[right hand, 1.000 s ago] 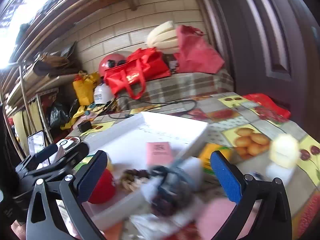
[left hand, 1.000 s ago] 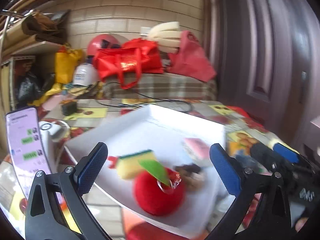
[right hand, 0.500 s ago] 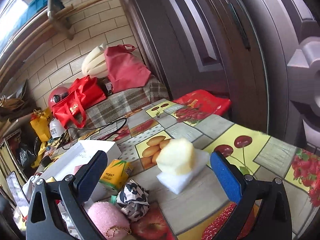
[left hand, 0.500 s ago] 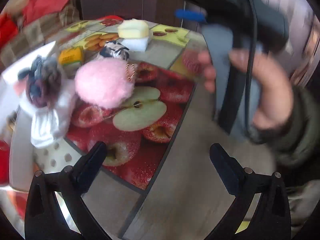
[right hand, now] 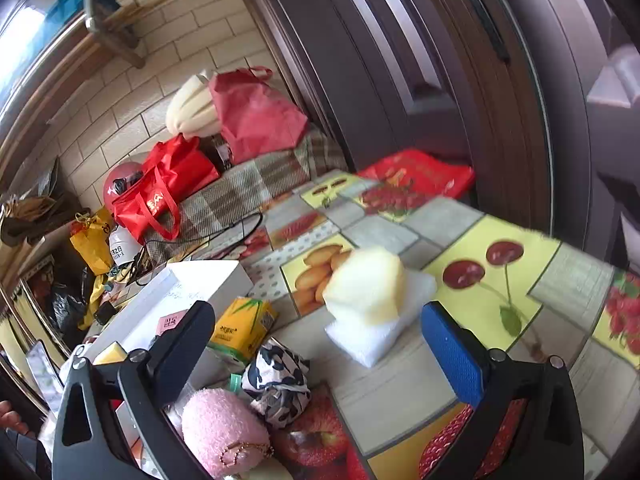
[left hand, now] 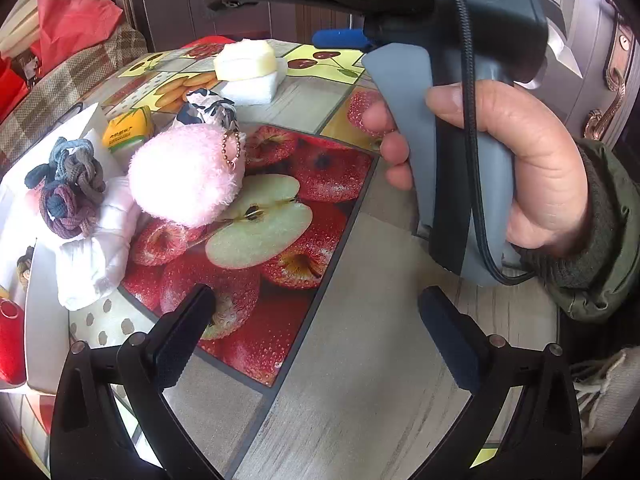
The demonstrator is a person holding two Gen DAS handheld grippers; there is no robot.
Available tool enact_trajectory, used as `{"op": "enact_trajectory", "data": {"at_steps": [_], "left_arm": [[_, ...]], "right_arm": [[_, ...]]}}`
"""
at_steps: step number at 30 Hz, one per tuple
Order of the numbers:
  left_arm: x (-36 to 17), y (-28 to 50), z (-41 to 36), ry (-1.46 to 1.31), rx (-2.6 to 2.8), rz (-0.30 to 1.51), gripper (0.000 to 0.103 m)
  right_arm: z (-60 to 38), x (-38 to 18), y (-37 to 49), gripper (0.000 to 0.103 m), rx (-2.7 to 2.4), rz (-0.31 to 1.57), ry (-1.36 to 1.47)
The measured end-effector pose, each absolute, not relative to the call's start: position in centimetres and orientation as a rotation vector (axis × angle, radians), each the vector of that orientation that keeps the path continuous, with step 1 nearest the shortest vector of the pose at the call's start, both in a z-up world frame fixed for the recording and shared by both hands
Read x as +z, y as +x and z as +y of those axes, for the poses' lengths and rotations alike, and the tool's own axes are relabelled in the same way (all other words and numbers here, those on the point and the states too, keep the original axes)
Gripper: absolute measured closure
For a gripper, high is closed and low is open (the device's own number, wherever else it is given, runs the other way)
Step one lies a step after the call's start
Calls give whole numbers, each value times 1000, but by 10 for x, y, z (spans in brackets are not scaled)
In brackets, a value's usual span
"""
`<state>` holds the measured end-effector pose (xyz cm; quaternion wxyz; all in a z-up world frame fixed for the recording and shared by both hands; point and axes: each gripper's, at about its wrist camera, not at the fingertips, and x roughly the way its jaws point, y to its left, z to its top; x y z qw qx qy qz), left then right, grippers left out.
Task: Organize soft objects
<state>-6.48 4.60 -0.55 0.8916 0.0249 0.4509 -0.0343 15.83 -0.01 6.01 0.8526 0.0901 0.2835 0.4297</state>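
Left gripper [left hand: 320,328] spread wide and empty, hovering above the apple-print tablecloth [left hand: 304,184] near the table's edge. Right gripper [right hand: 320,340] likewise wide open, nothing between the blue pads [right hand: 452,352], held by a hand [left hand: 516,168] in a dark green sleeve [left hand: 600,248] wrapped round the grey handle. Just ahead of the left gripper, a pink fluffy ball [left hand: 188,176] with a small bead chain, resting on the printed apples and touching a folded white cloth [left hand: 96,248]. On top of that cloth, a bundle of grey and purple hair ties [left hand: 68,188]. Behind the pink ball, a black-and-white patterned pouch [left hand: 208,108], and beside it a yellow tissue pack [left hand: 128,128]. Farther back, a pale yellow sponge [left hand: 246,60] stacked on a white sponge [left hand: 252,88], sitting between the right gripper's fingers in its own view, well ahead of them. At the left edge, a white tray [left hand: 44,320] with a red plush piece [left hand: 10,344] partly in sight. Beyond the table, red bags [right hand: 168,184] on a plaid-covered surface against a brick wall.
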Motion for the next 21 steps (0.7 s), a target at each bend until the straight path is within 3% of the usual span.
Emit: {"op": "enact_trajectory", "data": {"at_steps": [21], "left_arm": [[-5, -65, 46, 51, -71, 935, 1]], "right_arm": [[3, 49, 167, 0, 909, 711, 197]]}}
